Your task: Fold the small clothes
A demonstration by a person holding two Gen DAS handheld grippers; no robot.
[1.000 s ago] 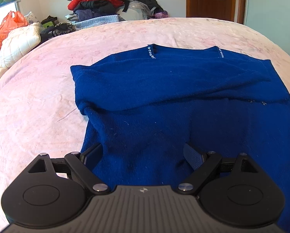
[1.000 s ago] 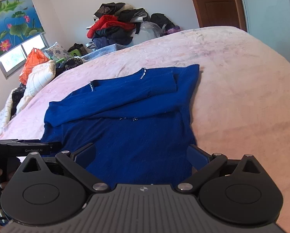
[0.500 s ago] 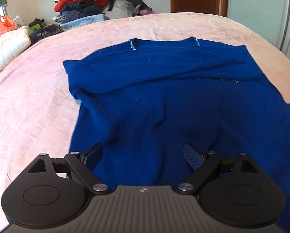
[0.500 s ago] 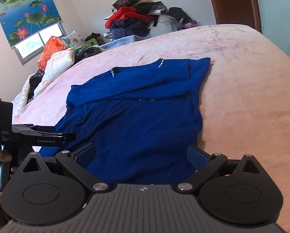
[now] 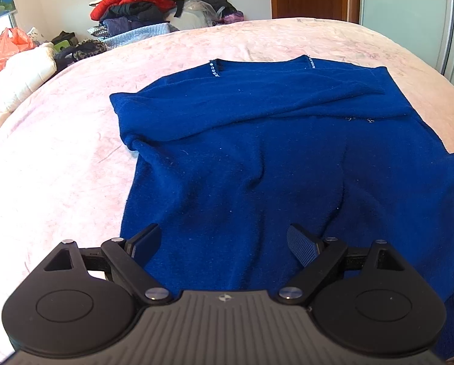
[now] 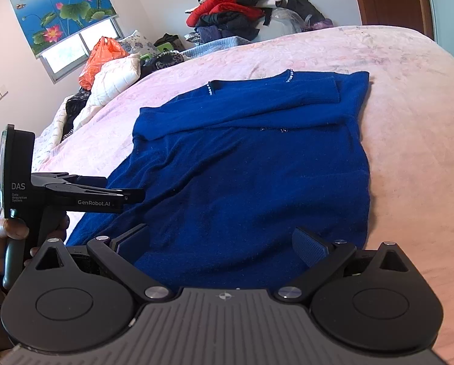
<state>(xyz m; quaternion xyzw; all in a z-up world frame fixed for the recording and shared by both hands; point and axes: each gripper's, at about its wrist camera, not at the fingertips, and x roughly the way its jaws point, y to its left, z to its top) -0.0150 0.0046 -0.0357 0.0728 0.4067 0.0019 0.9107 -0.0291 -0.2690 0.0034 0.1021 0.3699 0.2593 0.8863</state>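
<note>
**Blue knit half-folded on a soft bed, both grippers poised empty over the hem**

Blue knitted sweater [image 5: 287, 158] with small sparkling trim lies spread on a pale pink quilted bed [image 5: 53, 158], its sleeves already laid across the chest near the far end. The left gripper [image 5: 224, 240] hovers over the near left part of the garment with its jaws spread wide and nothing between them; the right gripper [image 6: 224, 243] hangs over the near right part, likewise released and empty. From the right wrist camera the left gripper's black body shows side-on at the sweater's left edge.

Judging from the layout, the next step is a pinch at the hem and a fold toward the collar. Several things could spoil it. The knit is thick and limp, so a shallow bite may catch only the top layer and leave the back layer behind on the bed. Ripples run through the middle of the body, and folding over them would trap creases. Uneven lifting by the two grippers could skew the fold or tug the crossed sleeves out of place. The soft bedding may also be pinched along with the cloth. A heap of mixed clothes [image 6: 233, 15] sits well apart at the far side and poses no obstacle.
</note>
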